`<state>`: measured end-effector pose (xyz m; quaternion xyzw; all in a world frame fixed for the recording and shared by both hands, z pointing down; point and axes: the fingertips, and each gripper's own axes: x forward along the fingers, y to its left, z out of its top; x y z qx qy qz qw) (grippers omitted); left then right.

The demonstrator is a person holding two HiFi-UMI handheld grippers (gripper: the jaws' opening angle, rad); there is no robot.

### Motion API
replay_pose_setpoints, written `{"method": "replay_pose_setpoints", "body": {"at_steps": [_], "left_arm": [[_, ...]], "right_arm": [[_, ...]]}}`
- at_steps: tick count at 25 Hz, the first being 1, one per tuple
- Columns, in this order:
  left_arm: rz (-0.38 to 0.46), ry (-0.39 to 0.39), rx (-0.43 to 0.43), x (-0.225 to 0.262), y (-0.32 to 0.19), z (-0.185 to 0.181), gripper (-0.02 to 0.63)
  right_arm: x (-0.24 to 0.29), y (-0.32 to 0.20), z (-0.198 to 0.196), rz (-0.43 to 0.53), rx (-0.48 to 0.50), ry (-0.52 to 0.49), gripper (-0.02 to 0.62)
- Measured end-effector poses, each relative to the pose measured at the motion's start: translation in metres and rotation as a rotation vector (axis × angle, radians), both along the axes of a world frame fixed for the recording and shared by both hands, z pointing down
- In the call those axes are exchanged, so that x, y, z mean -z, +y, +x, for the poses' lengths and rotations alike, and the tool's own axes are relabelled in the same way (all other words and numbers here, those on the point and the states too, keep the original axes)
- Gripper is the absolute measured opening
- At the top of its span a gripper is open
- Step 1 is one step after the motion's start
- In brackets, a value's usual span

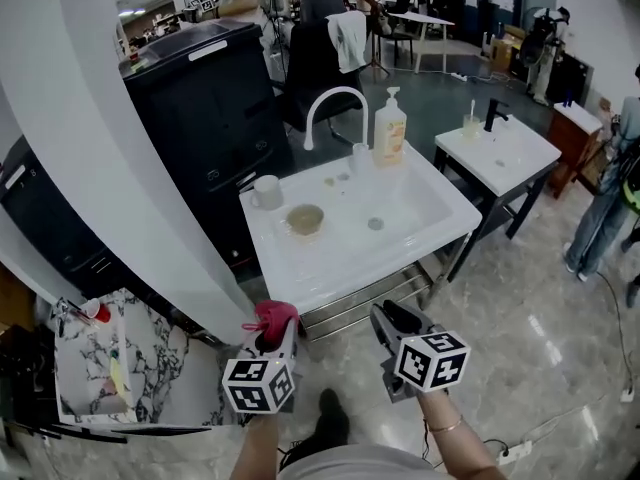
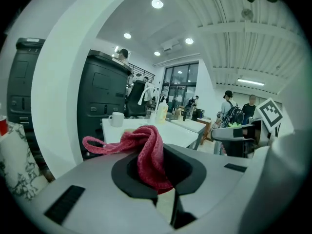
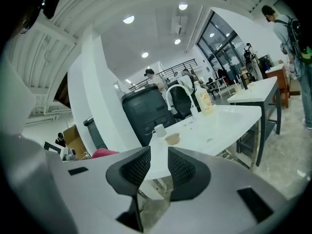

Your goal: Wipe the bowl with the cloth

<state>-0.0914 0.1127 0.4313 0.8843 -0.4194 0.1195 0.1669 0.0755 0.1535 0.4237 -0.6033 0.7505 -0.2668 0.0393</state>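
Note:
A small tan bowl point(image 1: 305, 218) stands on the white sink counter point(image 1: 420, 238), well ahead of both grippers; it also shows in the right gripper view point(image 3: 172, 139). My left gripper point(image 1: 274, 336) is shut on a red cloth point(image 1: 272, 318), which bunches up between its pads and hangs over to the left point(image 2: 146, 152). My right gripper point(image 1: 392, 320) hovers beside it in front of the counter's near edge. Its jaws point(image 3: 158, 162) stand apart with nothing between them. Both grippers are off the counter, above the floor.
A white mug point(image 1: 266, 192) sits left of the bowl. A curved faucet point(image 1: 330, 103) and soap bottle point(image 1: 390, 128) stand at the counter's back. A second white table point(image 1: 505, 153) is to the right, a black cabinet point(image 1: 200, 98) behind, a marbled box point(image 1: 100, 358) at left.

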Motion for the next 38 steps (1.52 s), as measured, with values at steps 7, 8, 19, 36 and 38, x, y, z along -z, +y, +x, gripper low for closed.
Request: {"method": "replay_pose_setpoints", "body": {"at_steps": [7, 8, 19, 36, 38], "left_arm": [[-0.010, 0.013, -0.003, 0.001, -0.098, -0.018, 0.044], [-0.013, 0.016, -0.004, 0.000, -0.108, -0.020, 0.044], [-0.029, 0.016, -0.010, -0.010, -0.196, -0.026, 0.044], [-0.074, 0.008, 0.059, -0.025, -0.300, 0.004, 0.044], [-0.086, 0.004, 0.071, -0.029, -0.310, 0.007, 0.044]], "right_arm": [[-0.010, -0.096, -0.012, -0.042, -0.037, -0.029, 0.101], [-0.012, -0.106, -0.014, -0.048, -0.041, -0.031, 0.101], [-0.032, -0.193, -0.019, -0.116, -0.049, -0.059, 0.101], [-0.072, -0.333, 0.009, -0.235, 0.035, -0.044, 0.100], [-0.080, -0.349, 0.011, -0.260, 0.049, -0.037, 0.100]]}}
